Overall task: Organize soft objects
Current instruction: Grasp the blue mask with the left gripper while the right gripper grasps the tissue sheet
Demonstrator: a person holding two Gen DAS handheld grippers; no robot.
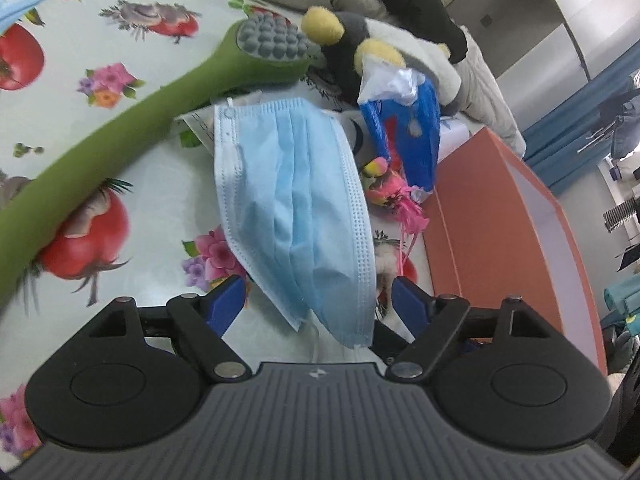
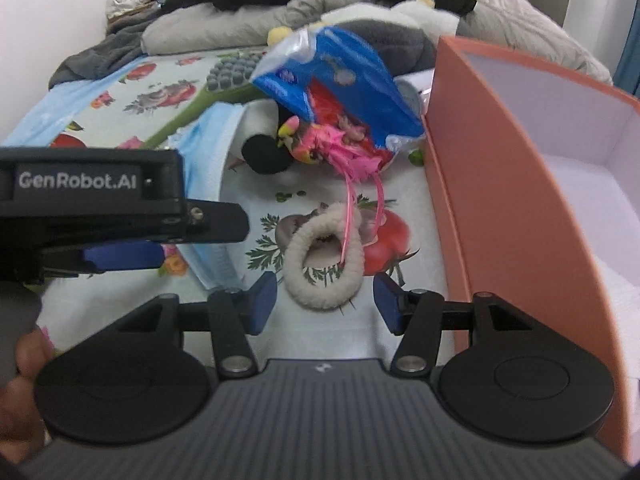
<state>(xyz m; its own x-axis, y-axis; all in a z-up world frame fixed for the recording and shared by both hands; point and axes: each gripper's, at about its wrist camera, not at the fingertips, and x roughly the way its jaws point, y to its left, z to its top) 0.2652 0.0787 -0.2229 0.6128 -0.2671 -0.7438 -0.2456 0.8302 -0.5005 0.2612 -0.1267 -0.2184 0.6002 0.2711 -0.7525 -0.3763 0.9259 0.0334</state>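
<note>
On flowery bed cloth: left gripper (image 1: 316, 304) open around blue face mask (image 1: 296, 216). Right gripper (image 2: 325, 305) open around fluffy hair tie (image 2: 324, 256). Pink feather (image 2: 348, 216) lies through tie; might get pulled along.

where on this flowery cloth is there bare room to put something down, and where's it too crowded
Free: the cloth left of the green massager, and the strip between the blue face mask and that massager. The orange box shows bare white floor inside. Crowded: between mask and box, where the cream hair tie, pink feather toy, blue bag and plush penguin bunch together.
</note>
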